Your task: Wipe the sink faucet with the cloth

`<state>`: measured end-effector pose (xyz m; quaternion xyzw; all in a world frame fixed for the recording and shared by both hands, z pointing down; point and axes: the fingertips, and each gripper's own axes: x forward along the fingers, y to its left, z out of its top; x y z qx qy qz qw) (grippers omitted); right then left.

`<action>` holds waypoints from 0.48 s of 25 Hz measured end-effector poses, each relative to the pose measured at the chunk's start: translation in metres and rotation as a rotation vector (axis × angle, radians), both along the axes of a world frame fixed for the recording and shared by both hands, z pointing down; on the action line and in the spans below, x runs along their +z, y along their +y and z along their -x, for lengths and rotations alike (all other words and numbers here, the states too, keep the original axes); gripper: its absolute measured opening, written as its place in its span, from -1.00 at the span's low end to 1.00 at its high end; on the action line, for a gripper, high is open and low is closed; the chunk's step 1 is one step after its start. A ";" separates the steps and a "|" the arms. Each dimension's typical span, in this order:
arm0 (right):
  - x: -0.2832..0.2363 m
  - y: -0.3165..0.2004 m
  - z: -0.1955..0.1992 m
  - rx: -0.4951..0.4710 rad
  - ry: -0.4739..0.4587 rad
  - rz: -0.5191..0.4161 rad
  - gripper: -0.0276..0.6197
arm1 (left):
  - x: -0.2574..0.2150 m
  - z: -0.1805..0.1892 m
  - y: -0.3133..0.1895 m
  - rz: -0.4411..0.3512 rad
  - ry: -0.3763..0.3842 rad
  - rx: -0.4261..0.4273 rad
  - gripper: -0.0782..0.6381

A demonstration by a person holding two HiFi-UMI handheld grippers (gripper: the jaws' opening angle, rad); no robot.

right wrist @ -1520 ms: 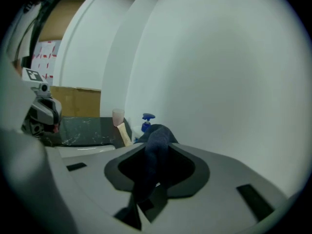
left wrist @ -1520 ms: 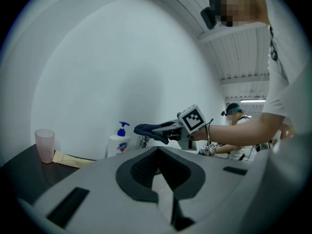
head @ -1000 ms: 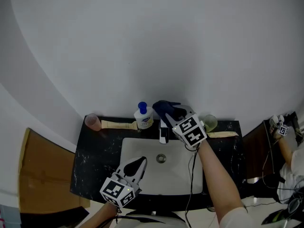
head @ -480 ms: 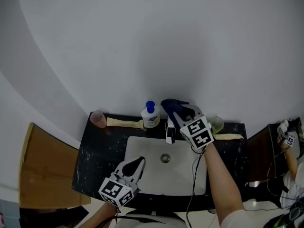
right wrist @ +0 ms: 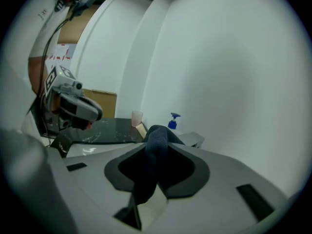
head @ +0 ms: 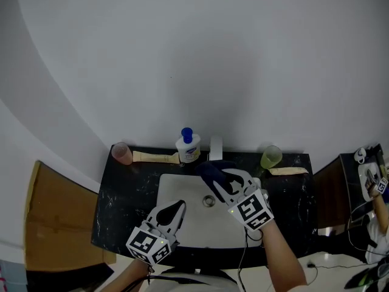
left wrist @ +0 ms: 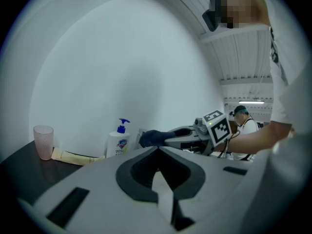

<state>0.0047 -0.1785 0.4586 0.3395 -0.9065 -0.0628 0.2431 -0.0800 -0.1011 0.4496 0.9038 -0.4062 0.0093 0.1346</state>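
Black marble counter (head: 115, 193) with a white sink (head: 206, 227): nearest me, the left gripper (head: 177, 208) hangs at the basin's front edge, jaws together on nothing. Further in over the bowl, the right gripper (head: 220, 178) is clamped on the dark blue cloth (head: 211, 169), just short of the faucet (head: 215, 146) beside the soap bottle (head: 187, 148). Looks mid-wipe to me, so next the cloth needs lifting onto the spout and rubbing along it.

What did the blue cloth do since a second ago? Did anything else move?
The right tool, shut on the blue cloth, pulled back from the faucet toward the person and now hangs over the sink bowl. Nothing was picked up or let go. The left tool stayed shut near the sink's front; the soap bottle, pink cup and green cup stayed put.
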 end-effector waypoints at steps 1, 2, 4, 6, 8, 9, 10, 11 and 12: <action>0.010 0.003 0.000 -0.008 0.028 0.013 -0.55 | 0.001 0.000 0.000 0.001 -0.002 0.000 -0.78; 0.022 0.002 -0.002 -0.006 0.054 0.028 -0.55 | 0.001 0.000 0.001 0.002 -0.003 0.000 -0.78; 0.037 -0.005 -0.005 0.011 0.068 0.052 -0.55 | 0.002 -0.002 0.001 0.003 -0.004 0.002 -0.78; 0.043 -0.015 -0.007 0.025 0.048 0.071 -0.55 | 0.000 -0.003 0.001 0.004 -0.004 0.002 -0.78; 0.044 -0.024 -0.007 0.039 0.031 0.091 -0.55 | -0.002 -0.001 0.000 0.006 -0.007 -0.002 -0.78; 0.044 -0.031 -0.007 0.047 0.034 0.093 -0.55 | -0.001 0.000 0.001 0.004 -0.008 -0.002 -0.78; 0.045 -0.039 -0.008 0.059 0.042 0.092 -0.55 | 0.001 0.000 0.001 0.002 -0.008 -0.001 -0.78; 0.045 -0.049 -0.010 0.075 0.053 0.091 -0.55 | 0.002 0.000 0.002 0.001 -0.008 0.000 -0.78; 0.045 -0.061 -0.012 0.094 0.065 0.093 -0.55 | 0.003 0.000 0.002 0.001 -0.009 0.000 -0.78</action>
